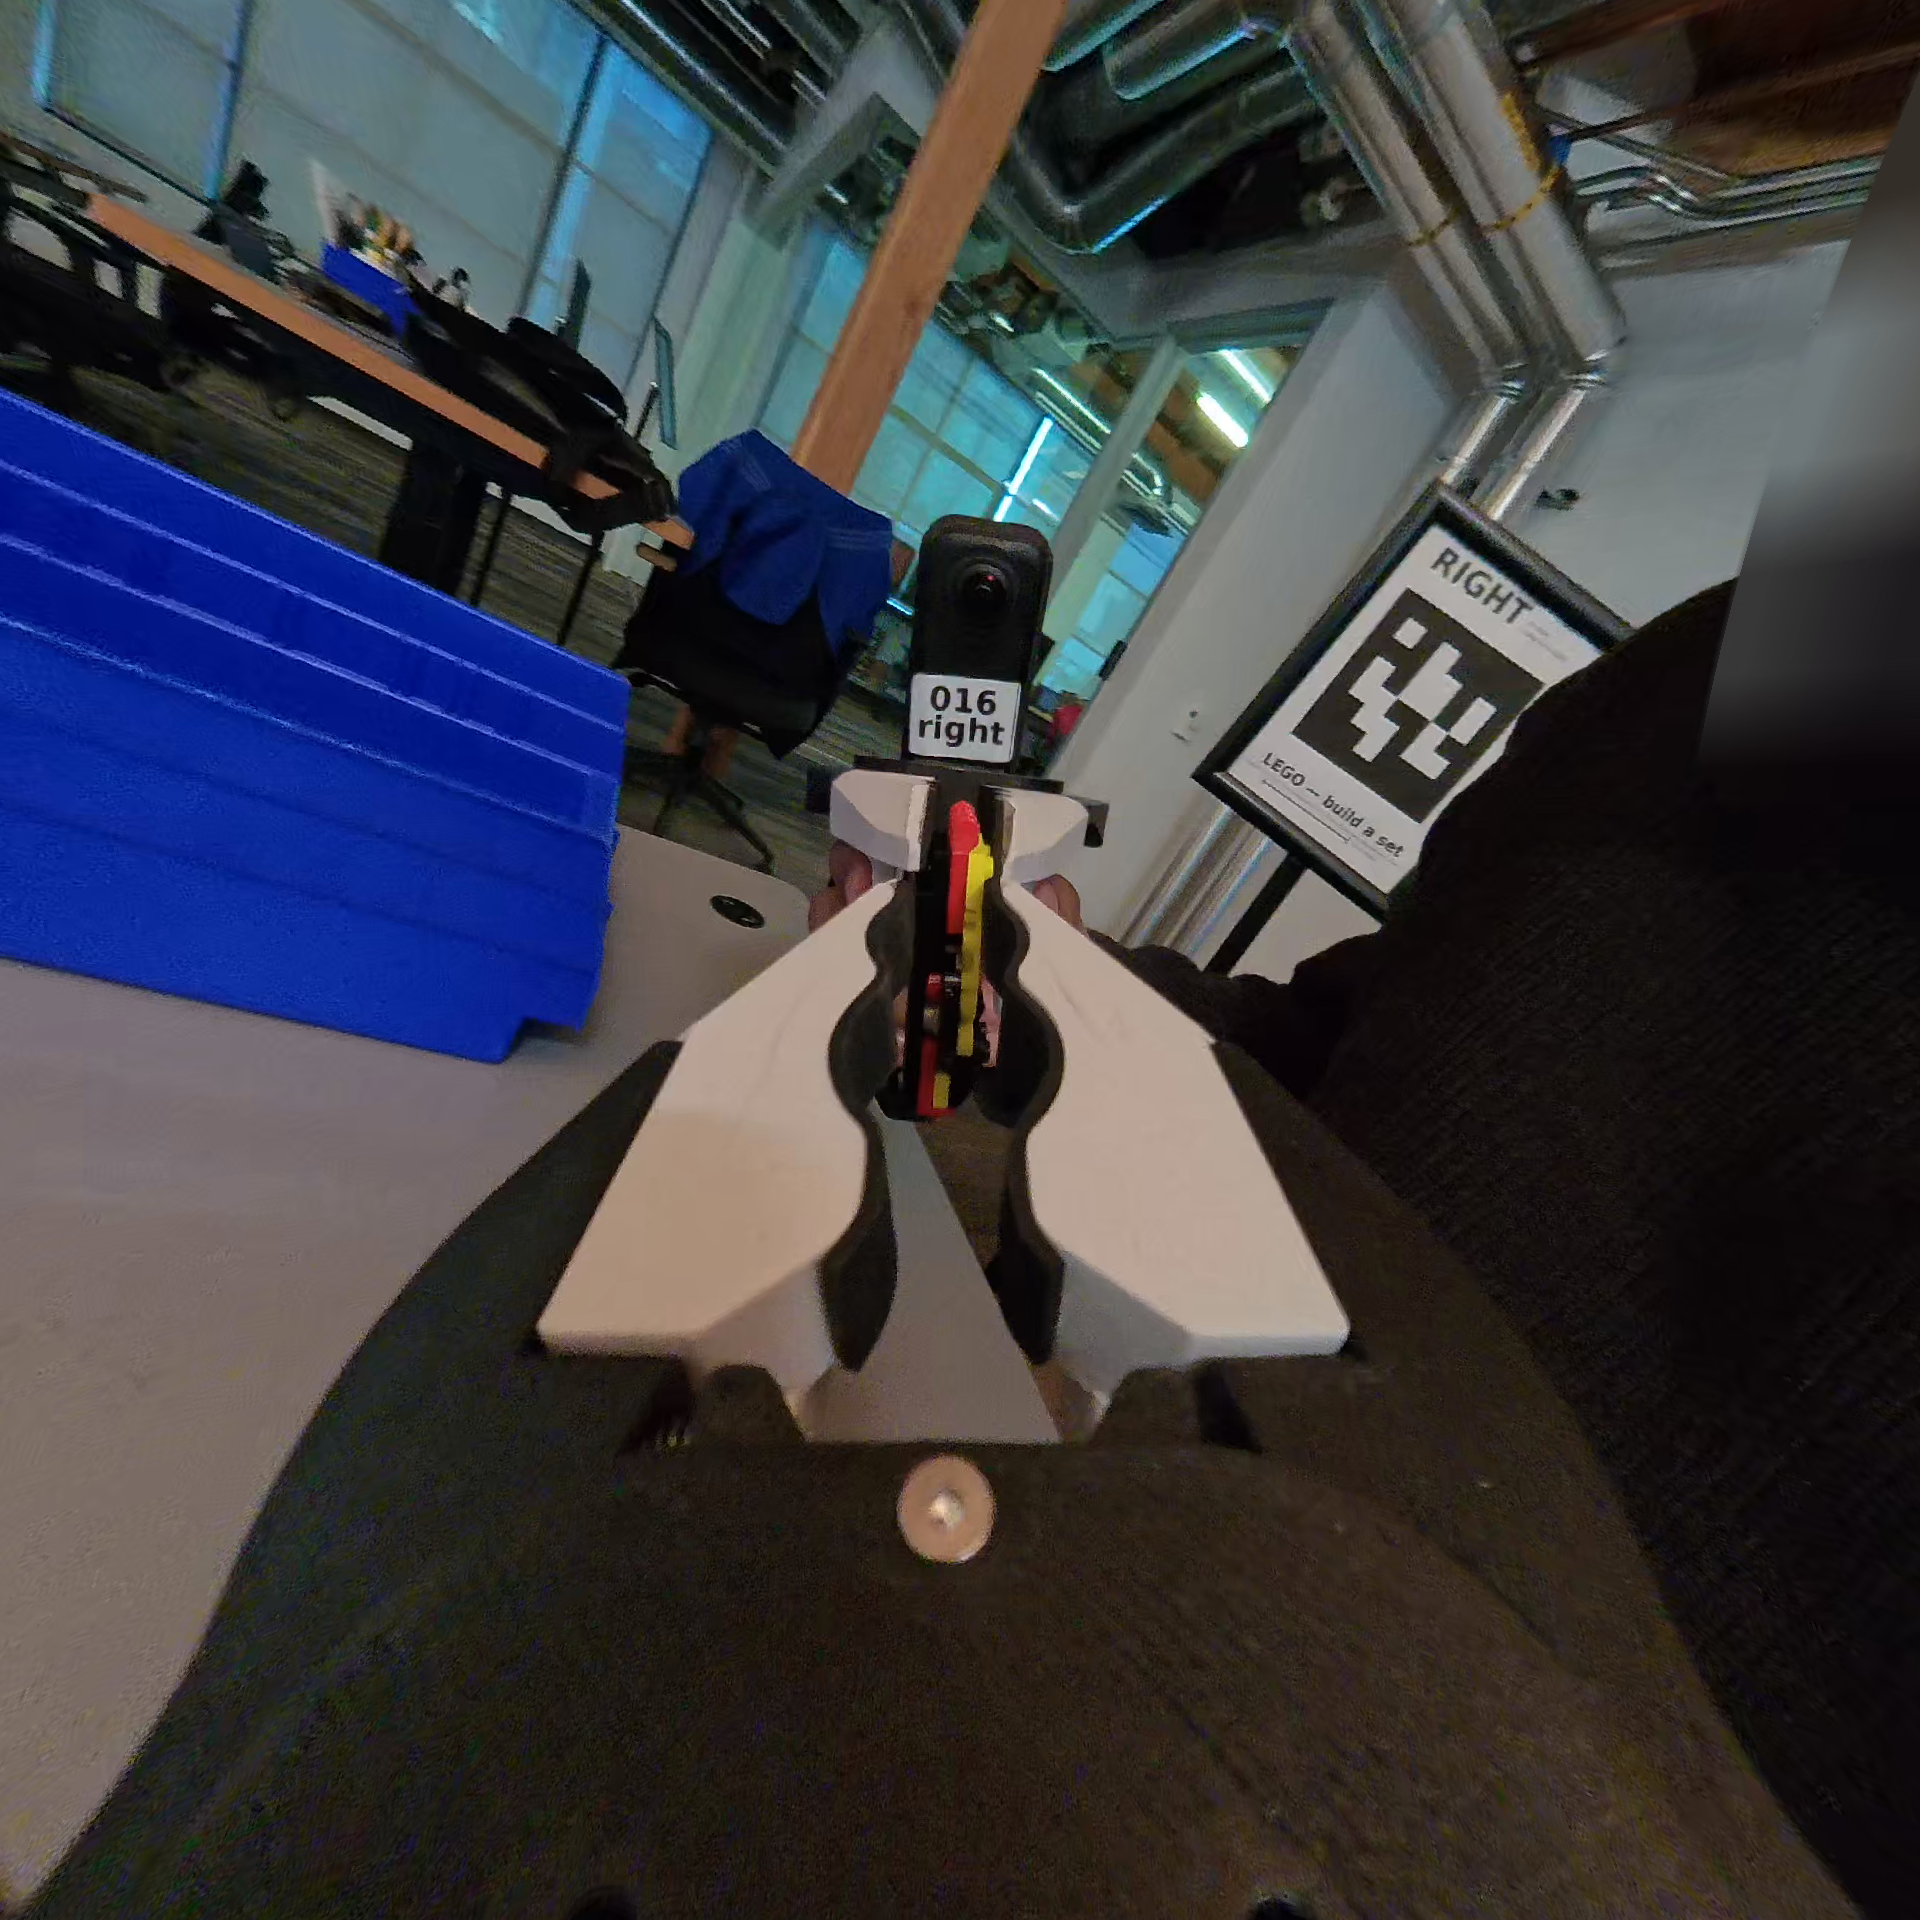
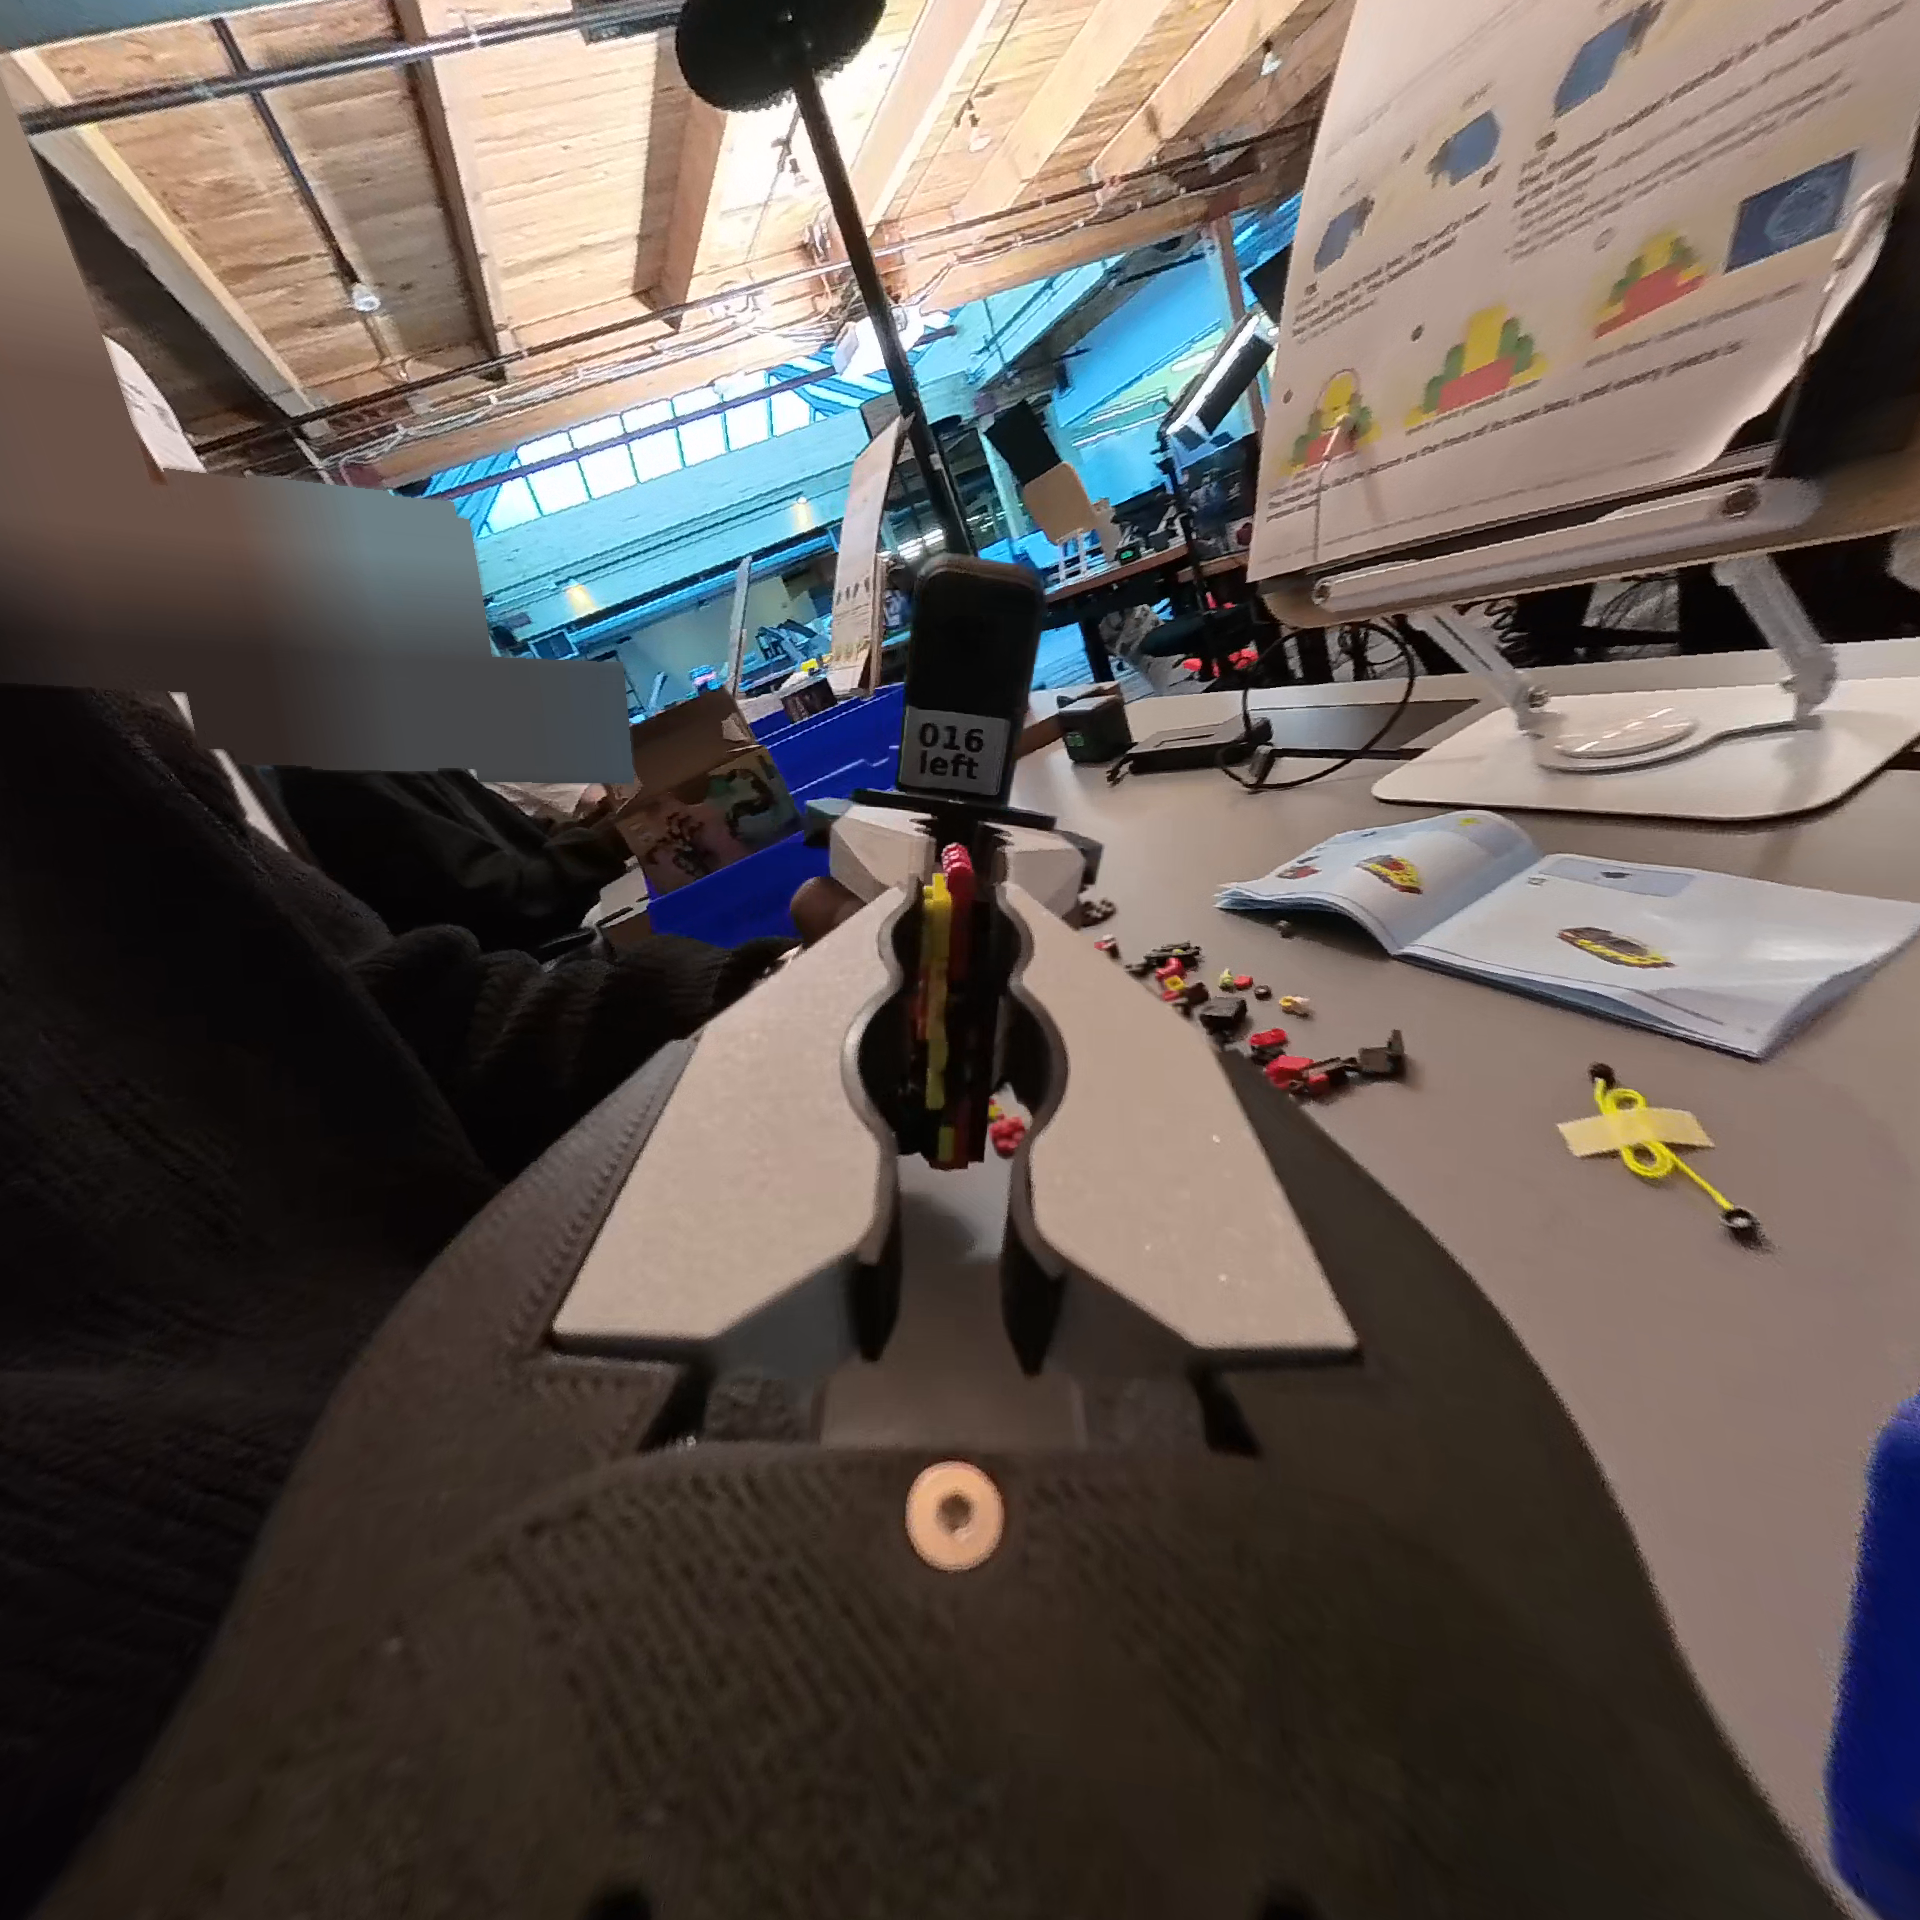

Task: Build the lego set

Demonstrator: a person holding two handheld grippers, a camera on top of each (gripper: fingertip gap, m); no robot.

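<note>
A flat red, yellow and black lego assembly (image 1: 951,977) is held edge-on above the grey table (image 1: 208,1195). My left gripper (image 1: 951,914) is shut on it, its white fingers (image 1: 758,1091) on both sides. My right gripper (image 2: 954,914) is shut on the same assembly (image 2: 948,1018) from the opposite end. The two grippers face each other nose to nose. The right gripper's body with its black camera (image 1: 982,623) shows beyond the assembly in the left wrist view. The left gripper's camera (image 2: 971,665) shows likewise in the right wrist view.
Stacked blue bins (image 1: 312,727) stand at left on the table. Several loose red, black and yellow pieces (image 2: 1247,1029) lie beside an open instruction booklet (image 2: 1558,925). A yellow cord taped down (image 2: 1642,1132), a stand with an instruction sheet (image 2: 1558,260), and a framed sign (image 1: 1423,696) are nearby. Only a small space, under 4 cm, lies between the two pairs of fingers.
</note>
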